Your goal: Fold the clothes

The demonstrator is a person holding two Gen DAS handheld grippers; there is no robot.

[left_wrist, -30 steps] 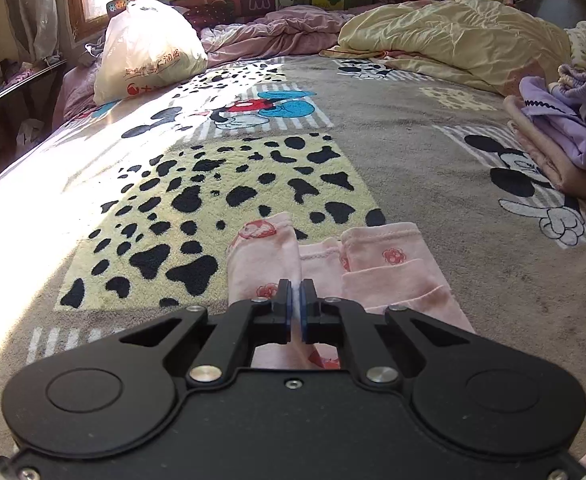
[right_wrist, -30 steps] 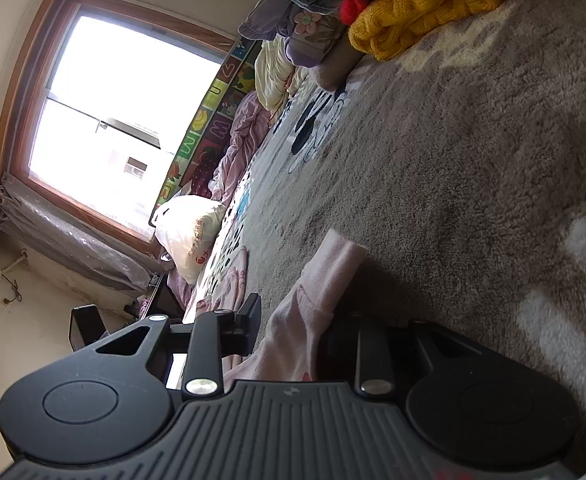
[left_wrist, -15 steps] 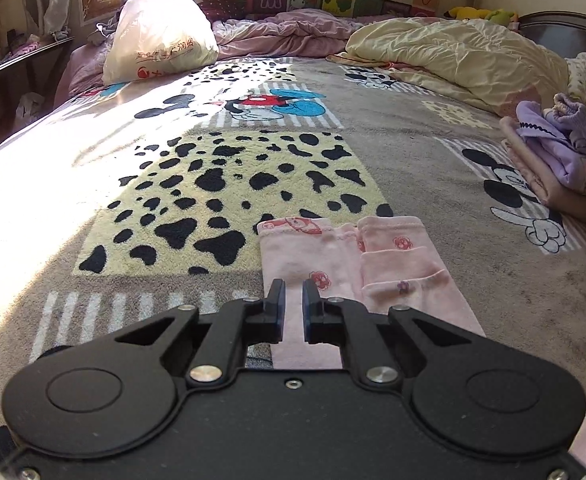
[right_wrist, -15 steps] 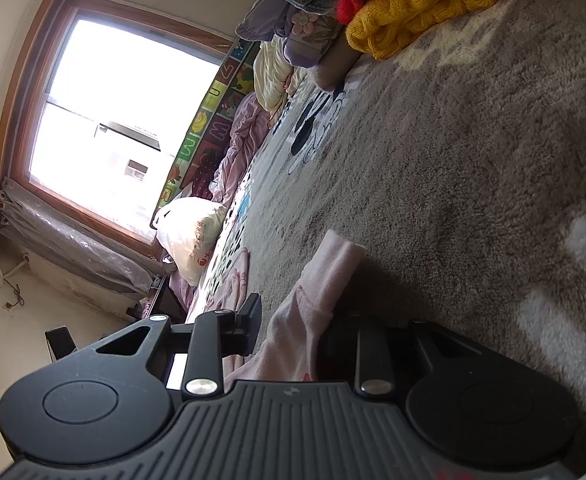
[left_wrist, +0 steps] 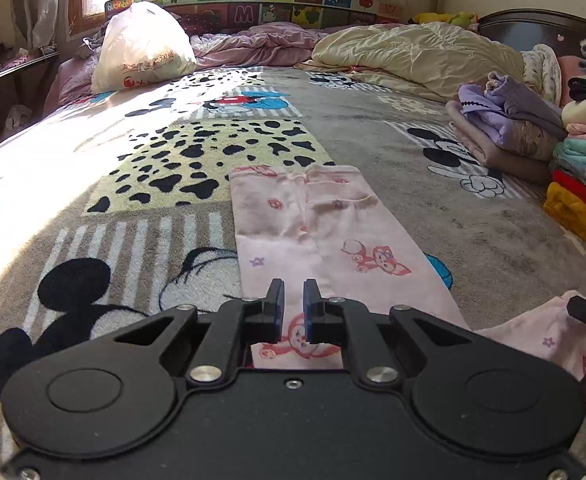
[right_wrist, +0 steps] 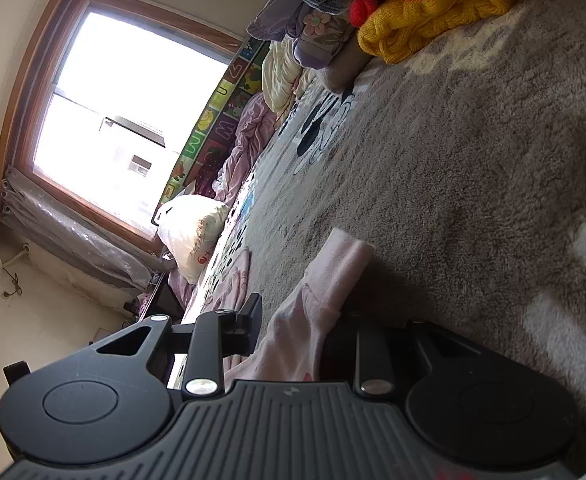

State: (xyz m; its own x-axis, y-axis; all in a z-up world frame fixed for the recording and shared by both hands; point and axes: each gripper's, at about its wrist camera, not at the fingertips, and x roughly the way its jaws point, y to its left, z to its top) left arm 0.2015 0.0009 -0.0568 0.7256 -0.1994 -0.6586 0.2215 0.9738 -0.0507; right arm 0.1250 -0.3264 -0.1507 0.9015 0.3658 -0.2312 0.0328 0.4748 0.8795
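Left gripper (left_wrist: 293, 306): jaws parted by a narrow gap, nothing between them, poised just above the near end of the pink garment (left_wrist: 325, 240).

Right gripper (right_wrist: 293, 320): turned on its side, jaws spread wide. A fold of the pink cloth lies in the gap. One finger hidden behind the cloth; cannot tell whether it touches.

Pink garment: printed with small cartoon animals, lying flat and lengthwise on the cartoon-mouse blanket (left_wrist: 393, 140). One sleeve trails off to the right, toward the right gripper.

Further right: stack of folded clothes (left_wrist: 581, 184) at the bed's edge, yellow knit lowest, red and teal above. Lilac pile (left_wrist: 509, 120) just beyond it.

Far end: white plastic bag (left_wrist: 141, 48), cream quilt (left_wrist: 413, 56), alphabet-tile board (left_wrist: 253, 4) under the bright window (right_wrist: 133, 120).
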